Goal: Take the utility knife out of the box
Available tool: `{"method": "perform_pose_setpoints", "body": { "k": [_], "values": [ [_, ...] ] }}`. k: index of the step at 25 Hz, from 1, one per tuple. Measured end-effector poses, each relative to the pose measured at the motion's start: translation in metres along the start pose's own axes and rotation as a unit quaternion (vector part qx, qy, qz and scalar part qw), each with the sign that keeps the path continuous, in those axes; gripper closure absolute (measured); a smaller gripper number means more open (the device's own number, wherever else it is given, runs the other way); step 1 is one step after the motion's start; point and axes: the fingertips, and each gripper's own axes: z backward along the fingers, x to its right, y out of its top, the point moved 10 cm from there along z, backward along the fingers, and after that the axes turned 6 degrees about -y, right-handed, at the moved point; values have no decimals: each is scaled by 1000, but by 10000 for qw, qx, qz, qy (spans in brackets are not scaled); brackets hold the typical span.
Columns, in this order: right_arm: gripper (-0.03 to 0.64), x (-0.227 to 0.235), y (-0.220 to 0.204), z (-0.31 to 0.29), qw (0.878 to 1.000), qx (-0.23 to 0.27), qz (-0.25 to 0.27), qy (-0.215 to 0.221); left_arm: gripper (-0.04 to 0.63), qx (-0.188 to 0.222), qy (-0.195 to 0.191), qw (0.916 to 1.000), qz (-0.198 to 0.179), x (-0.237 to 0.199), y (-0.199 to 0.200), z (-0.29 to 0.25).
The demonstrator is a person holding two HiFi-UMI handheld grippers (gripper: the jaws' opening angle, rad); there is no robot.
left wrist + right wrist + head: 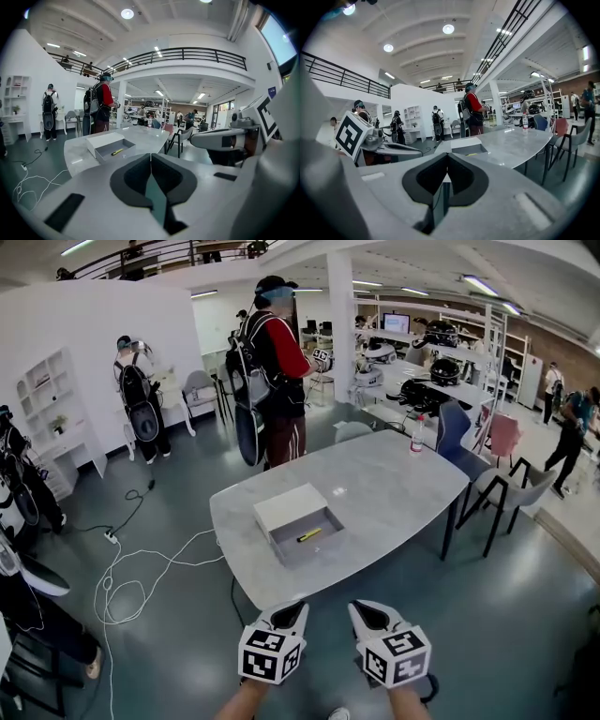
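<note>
Two grippers show at the bottom of the head view, side by side and near each other over the grey floor, short of the table's near edge. The left gripper (296, 606) has its two jaws pressed together with nothing between them, as its own view confirms (151, 155). The right gripper (362, 607) is likewise closed and empty (447, 155). Each carries one marker cube, and a hand holds each from below. One grey marbled table (394, 493) stands ahead, and on it sits one open box (324, 519), with its single white lid (286, 504) lying against its far-left side. One yellow utility knife (309, 534) lies flat on the floor of the box, roughly in the middle, well apart from both grippers. The left gripper view shows the same knife (117, 151) inside the box (123, 145). One bottle (416, 435) stands upright near the table's far right end. Beyond the table one person in a red shirt (278, 357) stands with a backpack, and a white cable (122, 570) loops across the floor to the left.
</note>
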Motion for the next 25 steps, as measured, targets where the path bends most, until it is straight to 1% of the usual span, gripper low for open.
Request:
{"method": "perform_pose_setpoints", "body": {
  "k": [6, 10, 18, 25],
  "values": [
    [612, 28, 3, -3, 9999, 0, 8, 168, 580, -25, 156, 9999, -10, 14, 6, -20],
    [612, 39, 4, -8, 9997, 4, -10, 236, 580, -50, 232, 9997, 1, 14, 8, -29],
    [612, 53, 7, -24, 9994, -23, 30, 349, 580, -30, 352, 9994, 17, 8, 11, -46],
    [612, 63, 15, -53, 9988, -87, 149, 464, 580, 2, 453, 9989, 87, -13, 18, -66]
  ]
}}
